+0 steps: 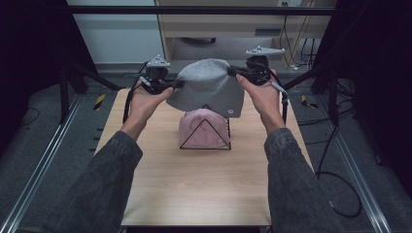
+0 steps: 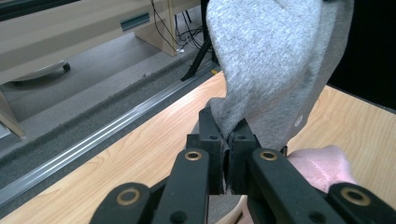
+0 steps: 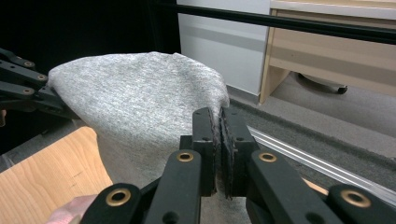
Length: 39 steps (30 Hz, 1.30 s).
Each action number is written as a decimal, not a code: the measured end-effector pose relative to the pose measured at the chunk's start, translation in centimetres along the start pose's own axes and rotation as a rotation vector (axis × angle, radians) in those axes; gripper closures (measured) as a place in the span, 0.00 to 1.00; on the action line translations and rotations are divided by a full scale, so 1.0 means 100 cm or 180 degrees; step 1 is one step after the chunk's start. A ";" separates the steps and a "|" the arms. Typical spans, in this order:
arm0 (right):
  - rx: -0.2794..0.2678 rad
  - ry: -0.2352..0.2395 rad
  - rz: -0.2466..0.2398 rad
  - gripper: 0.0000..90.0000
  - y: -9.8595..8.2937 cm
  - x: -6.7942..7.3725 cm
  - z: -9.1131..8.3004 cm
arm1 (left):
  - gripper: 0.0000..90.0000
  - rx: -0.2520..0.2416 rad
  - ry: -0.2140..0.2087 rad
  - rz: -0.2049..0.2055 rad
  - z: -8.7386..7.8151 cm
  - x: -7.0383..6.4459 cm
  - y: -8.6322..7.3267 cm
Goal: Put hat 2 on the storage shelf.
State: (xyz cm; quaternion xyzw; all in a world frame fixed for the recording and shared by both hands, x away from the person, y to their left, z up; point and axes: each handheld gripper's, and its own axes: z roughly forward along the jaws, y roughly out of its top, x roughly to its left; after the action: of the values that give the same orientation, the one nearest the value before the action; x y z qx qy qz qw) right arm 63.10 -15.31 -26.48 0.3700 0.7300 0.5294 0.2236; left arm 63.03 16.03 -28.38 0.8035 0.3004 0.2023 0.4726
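Observation:
A grey knit beanie [image 1: 208,87] hangs stretched in the air between my two grippers, over the far half of the table. My left gripper [image 1: 176,85] is shut on its left edge; in the left gripper view the grey beanie [image 2: 271,65] rises from the shut left gripper [image 2: 229,140]. My right gripper [image 1: 232,71] is shut on its right edge, and in the right gripper view the grey beanie [image 3: 140,107] is pinched in the right gripper [image 3: 219,121]. Below it a pink beanie [image 1: 203,128] sits on a black wire stand [image 1: 205,135].
The wooden table [image 1: 194,189] has bare room in front of the stand. Metal rails [image 1: 43,160] run along both sides on the grey floor. A desk [image 1: 233,24] and cables [image 1: 296,39] lie beyond the far edge.

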 end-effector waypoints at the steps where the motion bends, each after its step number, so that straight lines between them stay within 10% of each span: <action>1: -0.0001 -0.0003 -0.0004 0.95 -0.001 0.000 0.000 | 0.97 -0.0017 -0.0001 -0.0004 0.002 0.000 -0.001; 39: 0.0348 0.0017 0.0034 0.95 -0.068 0.005 0.026 | 0.97 0.0269 -0.0047 -0.0158 0.034 0.001 -0.072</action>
State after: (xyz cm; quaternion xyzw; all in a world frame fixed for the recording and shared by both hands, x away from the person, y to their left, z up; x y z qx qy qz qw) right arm 62.54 -14.49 -33.72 0.3841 0.7565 0.4908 0.1982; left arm 63.11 16.58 -36.33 0.8165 0.3250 0.1718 0.4452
